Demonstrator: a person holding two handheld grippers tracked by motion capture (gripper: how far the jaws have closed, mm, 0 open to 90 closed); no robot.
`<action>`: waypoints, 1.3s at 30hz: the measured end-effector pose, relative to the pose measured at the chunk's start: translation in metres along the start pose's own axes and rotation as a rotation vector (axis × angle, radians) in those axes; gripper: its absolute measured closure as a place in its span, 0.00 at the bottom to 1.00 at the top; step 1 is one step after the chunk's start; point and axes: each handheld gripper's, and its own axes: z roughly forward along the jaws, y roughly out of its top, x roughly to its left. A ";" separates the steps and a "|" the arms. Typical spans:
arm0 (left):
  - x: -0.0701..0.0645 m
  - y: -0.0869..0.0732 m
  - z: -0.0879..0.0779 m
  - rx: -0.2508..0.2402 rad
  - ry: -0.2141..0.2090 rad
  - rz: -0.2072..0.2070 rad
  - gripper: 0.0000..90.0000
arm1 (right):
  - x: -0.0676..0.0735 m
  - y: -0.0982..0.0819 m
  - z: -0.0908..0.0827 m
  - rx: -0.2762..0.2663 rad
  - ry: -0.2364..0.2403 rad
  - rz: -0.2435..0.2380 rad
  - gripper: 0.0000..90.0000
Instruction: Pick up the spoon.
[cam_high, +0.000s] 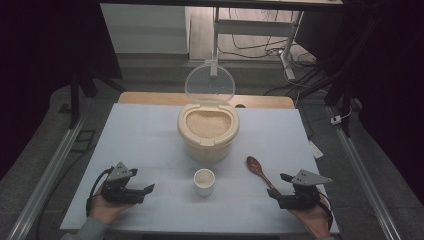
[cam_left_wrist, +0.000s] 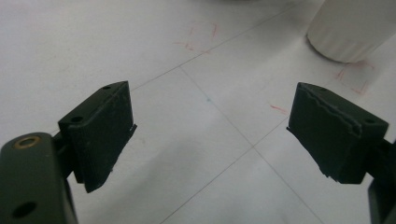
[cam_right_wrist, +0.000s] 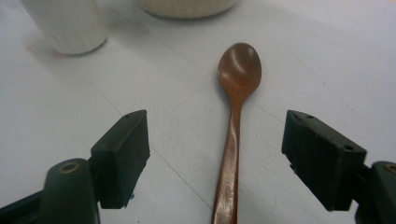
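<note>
Right gripper (cam_right_wrist: 215, 158) was nearest, low over the table (cam_high: 150, 130), jaws wide apart with the spoon (cam_right_wrist: 232, 135) handle lying between them, pads not touching it. I saw the spoon flat on the table, bowl pointing toward the rice tub (cam_high: 207, 131), right of the cup (cam_high: 204, 181). Left gripper (cam_left_wrist: 210, 135) jaws also apart, bare table between them, cup just beyond.

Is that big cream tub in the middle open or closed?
Open. The tub's clear round lid stands tipped up behind it, and the rice inside lies uncovered.
</note>
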 end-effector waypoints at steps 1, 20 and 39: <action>0.000 0.000 0.000 0.001 0.002 0.001 0.15 | 0.000 0.000 0.000 0.000 0.000 0.000 0.27; -0.001 0.001 0.001 0.005 0.017 0.024 0.15 | -0.001 0.016 -0.011 0.040 -0.021 0.036 0.33; 0.001 0.001 0.003 0.014 0.009 0.020 0.15 | -0.008 0.082 0.010 0.359 -0.011 0.094 0.37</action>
